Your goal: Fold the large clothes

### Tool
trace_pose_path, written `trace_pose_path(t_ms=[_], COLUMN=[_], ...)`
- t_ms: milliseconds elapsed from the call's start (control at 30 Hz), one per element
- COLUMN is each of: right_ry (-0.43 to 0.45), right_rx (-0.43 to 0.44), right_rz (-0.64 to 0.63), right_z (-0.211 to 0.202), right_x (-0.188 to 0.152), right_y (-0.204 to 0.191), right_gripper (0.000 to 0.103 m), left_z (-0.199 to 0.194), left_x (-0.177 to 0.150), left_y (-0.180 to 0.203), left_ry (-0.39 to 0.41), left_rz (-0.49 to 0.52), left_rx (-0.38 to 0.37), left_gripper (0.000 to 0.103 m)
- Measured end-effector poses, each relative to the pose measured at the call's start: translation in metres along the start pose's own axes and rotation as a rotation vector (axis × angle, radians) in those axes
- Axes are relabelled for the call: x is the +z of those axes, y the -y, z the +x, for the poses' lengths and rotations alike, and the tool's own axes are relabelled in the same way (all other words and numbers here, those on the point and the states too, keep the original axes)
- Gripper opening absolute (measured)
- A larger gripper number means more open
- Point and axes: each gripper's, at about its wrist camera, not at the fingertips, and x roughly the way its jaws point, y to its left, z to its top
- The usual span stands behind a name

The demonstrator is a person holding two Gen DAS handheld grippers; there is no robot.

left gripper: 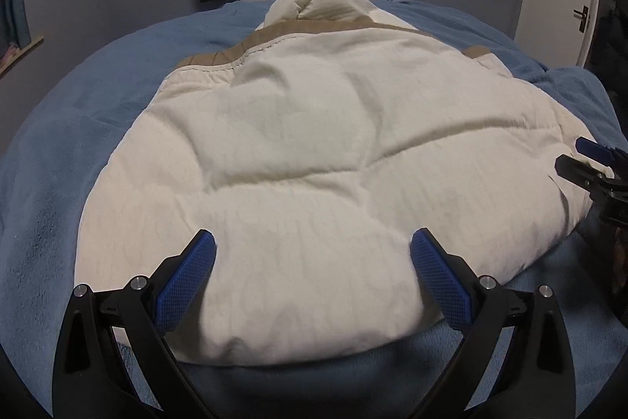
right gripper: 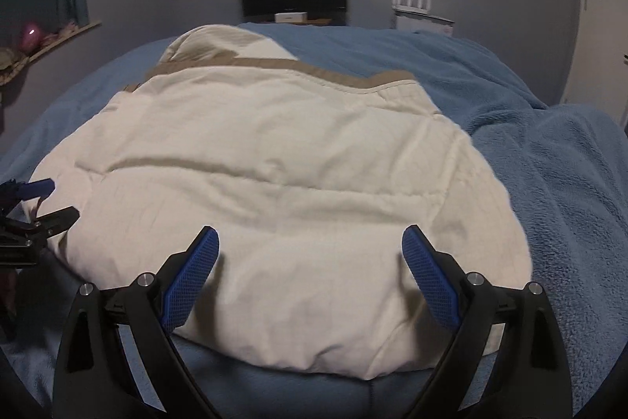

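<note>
Left wrist view: cream jacket (left gripper: 314,152) lay on the blue bed (left gripper: 78,128), long axis near-to-far, hood far. Left gripper (left gripper: 313,275) fingers gaped wide, holding nothing.

Right wrist view: same jacket (right gripper: 274,183); right gripper (right gripper: 310,271) also wide, nothing held.

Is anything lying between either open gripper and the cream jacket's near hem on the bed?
Nothing visible. The left gripper and right gripper both stand open right over the jacket hem, with only the blue blanket beneath.
</note>
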Motion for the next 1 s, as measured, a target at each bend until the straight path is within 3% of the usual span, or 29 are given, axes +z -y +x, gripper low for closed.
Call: trace_pose_path(t_ms=[267, 433, 533, 600, 667, 767, 933, 1000], right_ry=[-0.111, -0.106, -0.107, -0.098, -0.056, 0.008, -0.003, -0.013], right_rx=[-0.030, -0.196, -0.247, -0.231, -0.196, -0.202, -0.126, -0.134], right_rz=[-0.013, 0.038, 0.087, 0.114, 0.158, 0.207, 0.266, 0.248], right_z=[0.023, 0.018, 0.017, 0.013, 0.003, -0.013, -0.010, -0.005], right_x=[-0.008, -0.011, -0.010, -0.007, 0.000, 0.016, 0.037, 0.043], right_y=[0.002, 0.016, 0.027, 0.031, 0.038, 0.058, 0.099, 0.106], right_gripper=[0.089, 0.088, 0.087, 0.087, 0.087, 0.087, 0.087, 0.087], left_z=[0.003, 0.005, 0.001, -0.009, -0.024, -0.040, -0.034, -0.027], left_x=[-0.022, -0.027, -0.027, -0.022, -0.013, 0.003, 0.017, 0.022], left_y=[-0.002, -0.010, -0.011, -0.011, -0.017, -0.033, -0.065, -0.085], left_ry=[-0.092, -0.136, -0.128, -0.086, -0.012, 0.055, 0.046, 0.019], left_rz=[-0.014, -0.061, -0.073, -0.077, -0.099, -0.122, -0.134, -0.174], left_rx=[0.003, 0.023, 0.056, 0.052, -0.001, -0.001, 0.040, 0.038], left_gripper=[0.097, 0.097, 0.097, 0.093, 0.093, 0.095, 0.095, 0.095])
